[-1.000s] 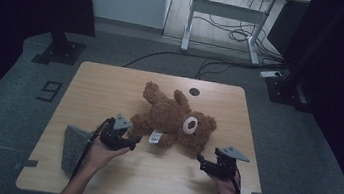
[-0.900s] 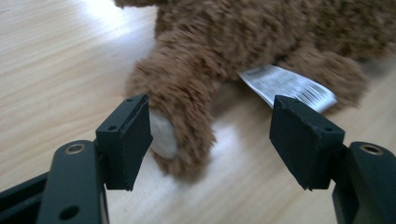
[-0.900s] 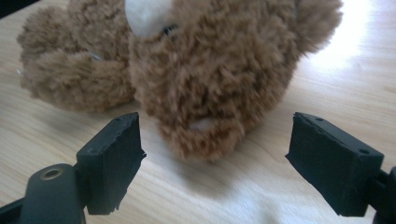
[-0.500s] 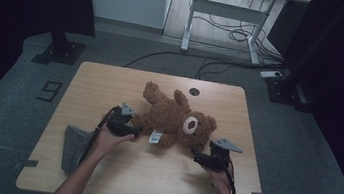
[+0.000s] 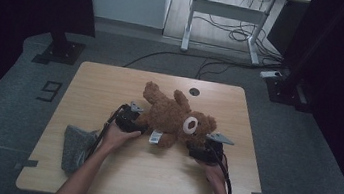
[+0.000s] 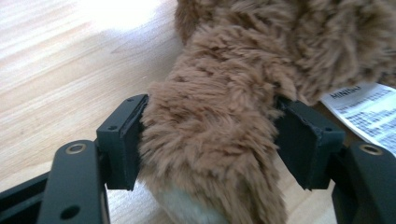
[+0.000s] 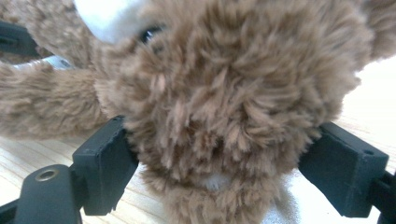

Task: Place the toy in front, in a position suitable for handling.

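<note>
On the near half of the wooden table point(image 5: 115, 170), the two forearms come in from the front edge, and each hand carries its tongs up to the teddy bear point(image 5: 170, 116). The left gripper point(image 6: 212, 140) has a furry limb of the bear between its pads, which touch the fur on both sides, so it looks closed on that limb. The right gripper point(image 7: 219, 175) stands wide, with a rounded furry part near the bear's head between its pads; the fur touches them, but I cannot tell if they really press. The bear lies across the middle of the table, its long axis from far-left to near-right, head toward the right hand, so each hand is just beside its own end. A white label point(image 5: 155, 136) lies under the body. A grey cloth point(image 5: 75, 147) rests near the left front edge. Beyond the bear the far table half is free up to a small round hole point(image 5: 195, 92).
</note>
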### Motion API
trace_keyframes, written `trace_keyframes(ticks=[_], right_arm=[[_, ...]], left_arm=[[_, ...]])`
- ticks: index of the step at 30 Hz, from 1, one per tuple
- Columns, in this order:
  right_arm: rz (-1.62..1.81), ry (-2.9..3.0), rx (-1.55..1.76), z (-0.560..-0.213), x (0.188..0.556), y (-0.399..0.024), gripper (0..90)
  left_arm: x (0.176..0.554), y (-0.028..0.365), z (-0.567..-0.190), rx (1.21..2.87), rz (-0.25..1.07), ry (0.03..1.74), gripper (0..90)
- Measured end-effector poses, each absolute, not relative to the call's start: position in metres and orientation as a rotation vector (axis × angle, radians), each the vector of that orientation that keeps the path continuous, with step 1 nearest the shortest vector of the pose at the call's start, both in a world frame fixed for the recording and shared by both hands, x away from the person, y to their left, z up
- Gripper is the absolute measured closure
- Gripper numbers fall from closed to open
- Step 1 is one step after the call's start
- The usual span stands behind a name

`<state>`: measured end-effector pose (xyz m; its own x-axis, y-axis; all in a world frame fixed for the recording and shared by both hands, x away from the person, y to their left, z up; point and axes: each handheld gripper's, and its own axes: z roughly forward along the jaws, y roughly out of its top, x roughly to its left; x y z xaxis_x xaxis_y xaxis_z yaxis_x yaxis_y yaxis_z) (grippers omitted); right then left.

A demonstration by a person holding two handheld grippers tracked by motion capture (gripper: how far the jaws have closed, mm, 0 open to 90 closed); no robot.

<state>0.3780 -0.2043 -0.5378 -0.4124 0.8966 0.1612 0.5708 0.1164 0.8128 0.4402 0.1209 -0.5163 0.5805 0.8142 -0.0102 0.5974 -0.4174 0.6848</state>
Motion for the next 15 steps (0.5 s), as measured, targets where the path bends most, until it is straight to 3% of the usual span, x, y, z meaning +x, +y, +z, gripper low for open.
trace_keyframes(ticks=[3,5,6,7,8,13,15], right_arm=[[1.189,2.045,1.422,-0.5407,0.3799,-0.2028,19.0],[1.145,2.062,1.404,-0.5422,0.38,-0.2004,27.9],[1.145,2.062,1.404,-0.5422,0.38,-0.2004,27.9],[1.149,2.072,1.411,-0.5426,0.3809,-0.2007,33.0],[1.149,2.072,1.411,-0.5426,0.3809,-0.2007,33.0],[1.135,2.077,1.374,-0.5418,0.3788,-0.1996,55.8],[1.134,2.074,1.362,-0.5415,0.3783,-0.199,57.5]], left_arm=[[0.4416,0.1201,-0.5187,2.161,0.417,1.119,34.9],[0.442,0.1204,-0.5198,2.166,0.411,1.12,44.7],[0.4421,0.121,-0.52,2.165,0.4,1.121,44.7],[0.442,0.1217,-0.5198,2.16,0.382,1.12,52.6],[0.4416,0.1222,-0.5195,2.16,0.369,1.114,52.6],[0.4358,0.1207,-0.5182,2.165,0.401,1.083,69.2],[0.434,0.1219,-0.5165,2.152,0.402,1.082,70.2]])
